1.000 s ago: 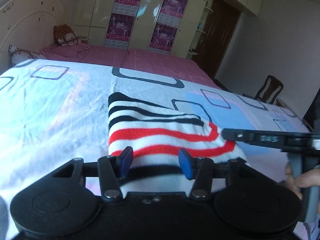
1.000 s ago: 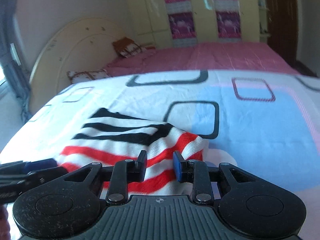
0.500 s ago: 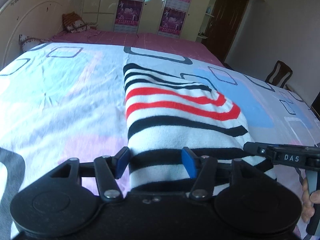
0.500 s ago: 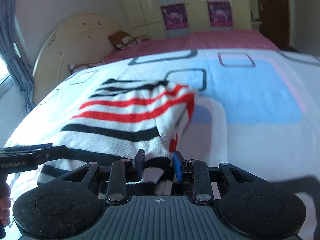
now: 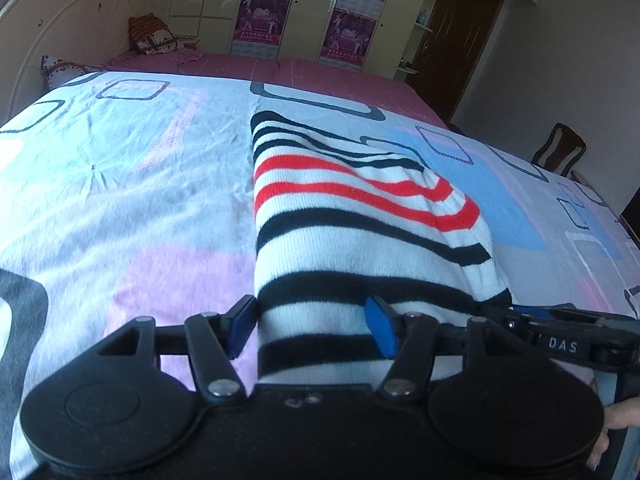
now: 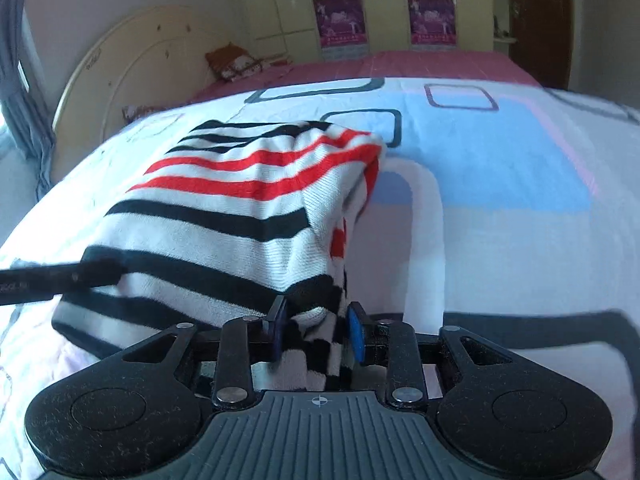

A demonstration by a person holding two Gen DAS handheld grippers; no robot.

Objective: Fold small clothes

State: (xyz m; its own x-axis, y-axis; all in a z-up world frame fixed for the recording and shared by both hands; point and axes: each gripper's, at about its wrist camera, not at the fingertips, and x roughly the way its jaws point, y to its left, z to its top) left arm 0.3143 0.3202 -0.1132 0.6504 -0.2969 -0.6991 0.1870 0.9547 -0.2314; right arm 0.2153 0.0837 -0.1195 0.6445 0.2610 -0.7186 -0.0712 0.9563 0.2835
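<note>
A white knit garment with black and red stripes (image 5: 344, 216) lies on the bed, its near end lifted; it also shows in the right wrist view (image 6: 240, 204). My left gripper (image 5: 310, 330) has its blue pads wide apart with the garment's near left edge between them; the fabric does not look pinched. My right gripper (image 6: 316, 334) is shut on the garment's near right corner, fabric bunched between its pads. The right gripper's body shows at the right of the left wrist view (image 5: 568, 340).
The bed is covered by a pale sheet with square patterns (image 5: 120, 184) and a pink blanket beyond (image 5: 320, 76). Pillows (image 5: 154, 36) lie by the headboard. Wardrobes with posters (image 5: 300, 8) stand behind. A wooden chair (image 5: 560, 152) is at the right.
Both grippers pulled back toward the near bed edge, drawing the garment's near end out so it now lies stretched longer. The left gripper stays open.
</note>
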